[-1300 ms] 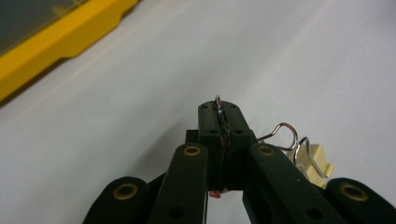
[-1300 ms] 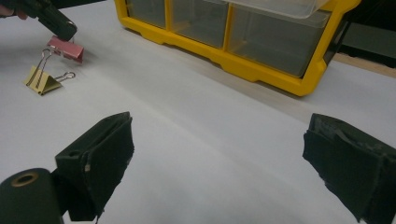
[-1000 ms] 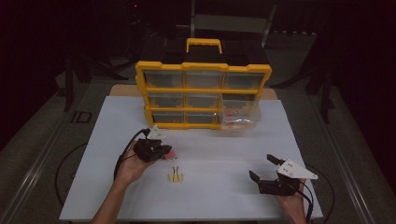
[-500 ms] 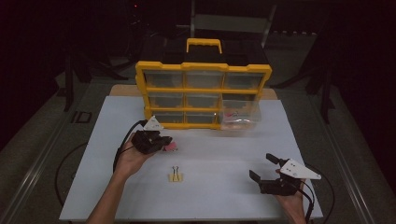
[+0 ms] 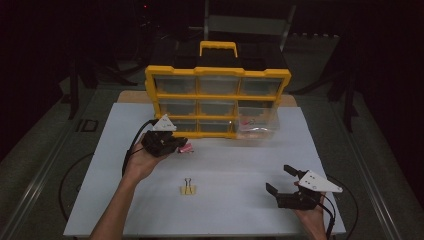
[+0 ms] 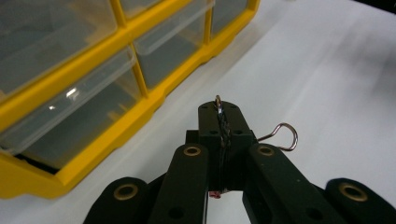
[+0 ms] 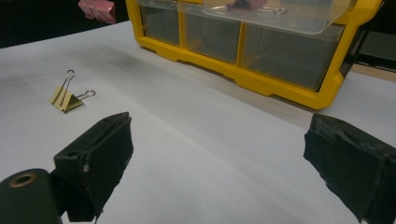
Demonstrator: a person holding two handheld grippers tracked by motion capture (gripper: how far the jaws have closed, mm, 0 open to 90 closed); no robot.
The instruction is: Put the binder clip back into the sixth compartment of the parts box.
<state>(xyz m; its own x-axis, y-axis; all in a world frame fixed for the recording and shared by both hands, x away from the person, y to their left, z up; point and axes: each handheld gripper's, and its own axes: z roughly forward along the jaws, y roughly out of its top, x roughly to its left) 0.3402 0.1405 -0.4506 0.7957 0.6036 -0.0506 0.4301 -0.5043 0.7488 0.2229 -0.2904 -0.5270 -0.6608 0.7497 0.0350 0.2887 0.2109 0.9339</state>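
Observation:
My left gripper [image 5: 176, 145] hangs above the white mat in front of the yellow drawer organizer [image 5: 217, 75], shut on a pink binder clip [image 5: 186, 148]. In the left gripper view the jaws [image 6: 219, 116] pinch one wire handle of the clip, and the other wire loop [image 6: 285, 136] sticks out to the right. A yellow binder clip [image 5: 188, 188] lies on the mat nearer to me, also seen as the yellow binder clip [image 7: 65, 99] at left. My right gripper [image 5: 279, 178] rests open at the front right with nothing between its fingers. The pink clip [image 7: 97, 9] shows at the top left of the right gripper view.
A clear drawer [image 5: 257, 131] is pulled out of the organizer's lower right slot and holds small clips [image 5: 246, 121]. The organizer has a yellow handle [image 5: 218, 46] on top. The white mat [image 5: 235, 160] covers the table. Cables trail from both grippers.
My left hand has risen and moved away from me toward the organizer with the pink clip in its jaws. The right gripper and the yellow clip have stayed put.

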